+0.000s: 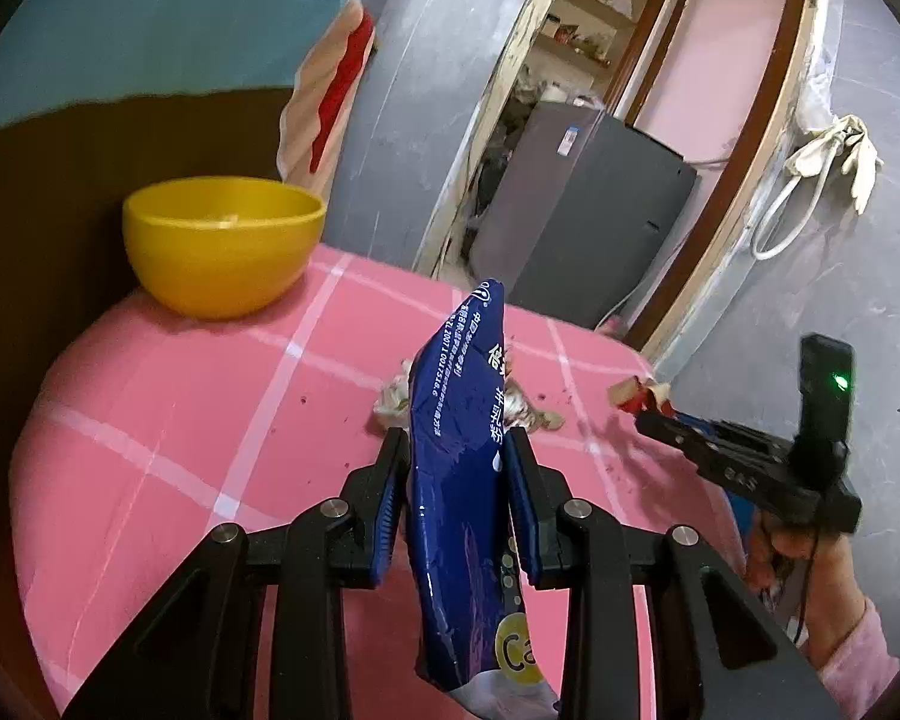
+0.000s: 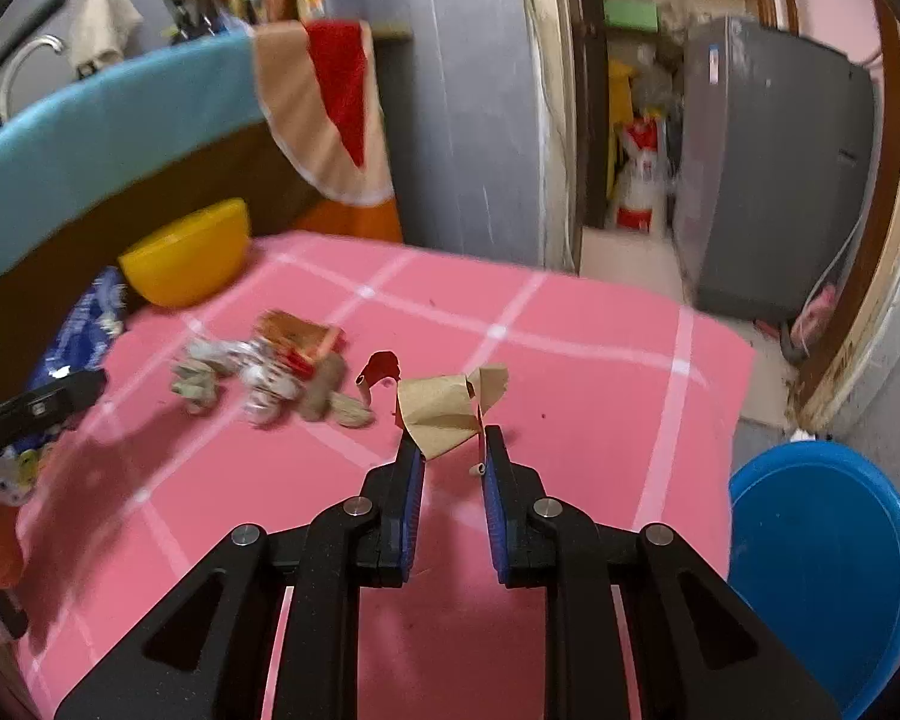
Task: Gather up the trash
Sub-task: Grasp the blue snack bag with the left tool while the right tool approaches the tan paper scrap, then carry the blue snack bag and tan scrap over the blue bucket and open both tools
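Left gripper (image 1: 456,450) clamps blue wrapper (image 1: 462,480); right gripper (image 2: 450,450) pinches brown paper scrap (image 2: 441,414) at its fingertips.

Wrapper's long axis runs along the fingers, upright over pink tablecloth (image 2: 570,360). Remaining trash pile (image 2: 270,378) lies ahead-left of right gripper, seemingly nearer the left. Blue bin (image 2: 822,570) sits off the table edge, right side; yellow bowl (image 1: 222,240) at far corner.

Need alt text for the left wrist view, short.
The left tool grips an upright blue foil snack bag over a pink checked tablecloth. Crumpled wrappers lie just beyond it, a yellow bowl sits far left, and the right tool at the right edge holds a paper scrap.
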Demonstrator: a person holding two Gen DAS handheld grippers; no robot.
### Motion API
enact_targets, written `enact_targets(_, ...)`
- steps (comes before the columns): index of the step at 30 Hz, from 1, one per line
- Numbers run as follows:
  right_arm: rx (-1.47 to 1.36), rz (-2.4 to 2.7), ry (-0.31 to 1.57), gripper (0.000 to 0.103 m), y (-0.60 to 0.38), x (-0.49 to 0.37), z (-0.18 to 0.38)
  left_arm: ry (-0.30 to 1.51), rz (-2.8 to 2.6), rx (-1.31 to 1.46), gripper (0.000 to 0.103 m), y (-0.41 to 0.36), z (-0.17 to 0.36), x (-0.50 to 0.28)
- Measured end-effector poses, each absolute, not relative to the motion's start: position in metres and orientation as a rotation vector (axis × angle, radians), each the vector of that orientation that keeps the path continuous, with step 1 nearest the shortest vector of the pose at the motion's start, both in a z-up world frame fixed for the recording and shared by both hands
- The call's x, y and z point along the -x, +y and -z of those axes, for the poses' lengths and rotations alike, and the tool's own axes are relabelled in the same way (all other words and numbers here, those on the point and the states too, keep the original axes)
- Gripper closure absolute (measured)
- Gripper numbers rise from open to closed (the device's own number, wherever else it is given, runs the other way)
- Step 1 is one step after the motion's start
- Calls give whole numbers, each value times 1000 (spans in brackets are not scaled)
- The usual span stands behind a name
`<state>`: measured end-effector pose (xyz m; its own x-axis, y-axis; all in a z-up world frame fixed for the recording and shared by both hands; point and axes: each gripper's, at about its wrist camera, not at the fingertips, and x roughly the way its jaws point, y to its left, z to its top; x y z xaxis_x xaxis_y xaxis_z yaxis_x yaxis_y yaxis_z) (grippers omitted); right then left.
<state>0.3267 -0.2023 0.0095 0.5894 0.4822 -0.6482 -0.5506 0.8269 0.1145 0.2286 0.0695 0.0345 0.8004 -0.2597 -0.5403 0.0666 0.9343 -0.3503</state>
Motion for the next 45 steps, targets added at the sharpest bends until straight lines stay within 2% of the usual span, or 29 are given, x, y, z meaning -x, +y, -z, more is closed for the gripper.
enact_targets(15, -34, -532, 273, 86, -265, -255, -80, 368, 215, 246, 75, -4, -87, -235)
enact_targets(23, -58, -361, 133, 85, -312, -236, -97, 269, 311, 156, 75, -73, -103, -253)
enact_targets(35, -128, -155, 165, 84, -391, -236, -89, 301, 451, 128, 75, -160, -96, -284)
enact_targets(45, -160, -58, 348, 84, -433, -252, -59, 452, 508, 105, 75, -212, -73, -314)
